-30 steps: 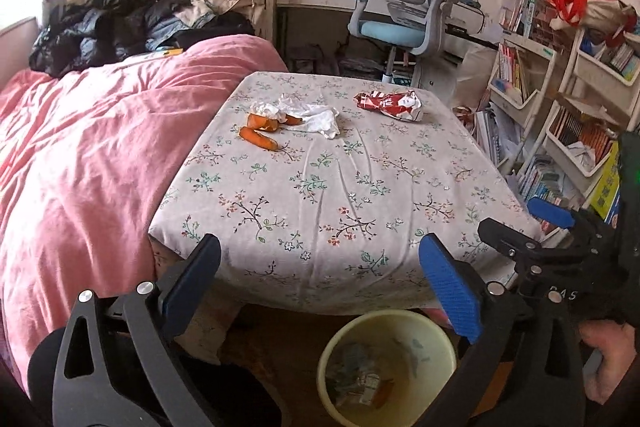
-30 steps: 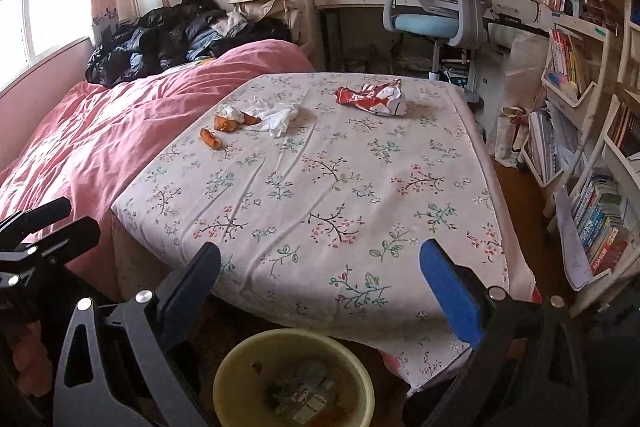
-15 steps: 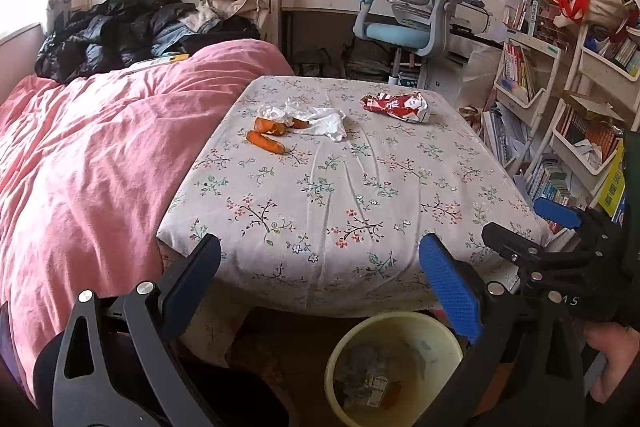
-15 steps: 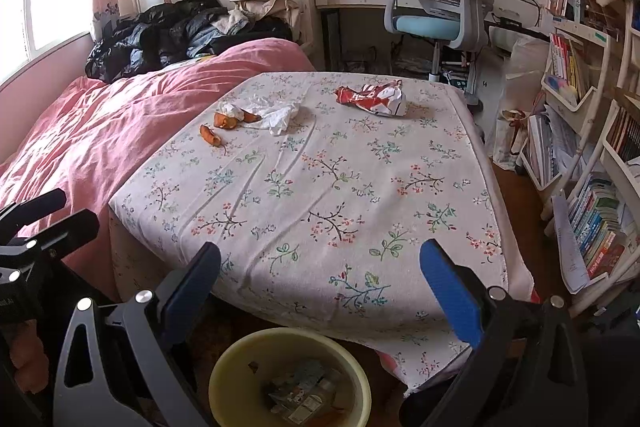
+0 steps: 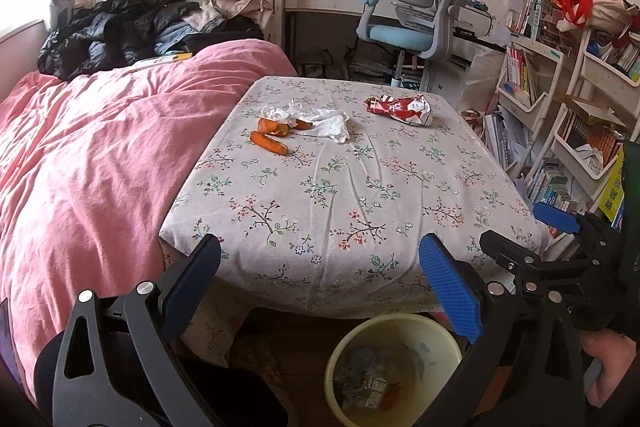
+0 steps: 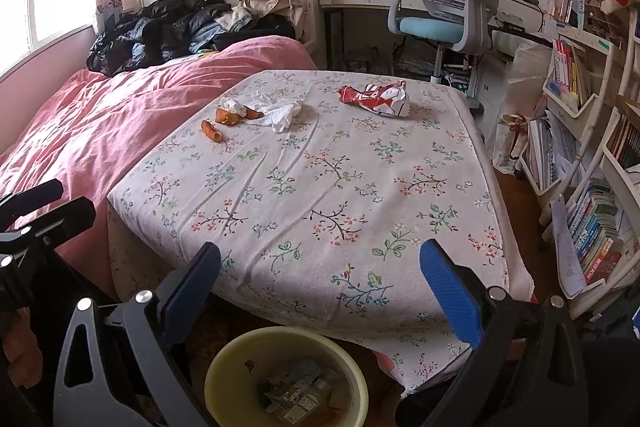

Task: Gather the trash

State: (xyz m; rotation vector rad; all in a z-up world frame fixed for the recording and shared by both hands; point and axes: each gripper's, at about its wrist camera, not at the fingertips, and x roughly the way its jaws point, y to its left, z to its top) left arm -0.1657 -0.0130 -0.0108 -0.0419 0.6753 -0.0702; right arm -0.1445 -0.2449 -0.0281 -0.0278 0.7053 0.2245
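At the bottom of the left wrist view the left gripper (image 5: 320,275) has its blue-padded fingers spread wide with nothing between them, and the right gripper (image 6: 320,277) at the bottom of its own view is spread the same way and equally empty. Below and between the fingers, in the lower centre of both frames, stands a pale yellow bin (image 5: 394,327) on the floor, already holding some crumpled wrappers. At the lower right edge of the left view a hand (image 5: 608,359) grips the other tool's handle. Just beyond the bin is the near edge of a floral-covered table (image 5: 340,211), which fills the middle of each frame. The trash lies toward its far side: orange peel pieces (image 5: 270,141) at centre left, touching a crumpled white tissue (image 5: 320,119) just right of them, and a crushed red and white wrapper (image 5: 400,109) apart from these, further right. A pink quilt (image 5: 88,163) fills the left. A swivel chair (image 5: 416,7) stands at upper centre.
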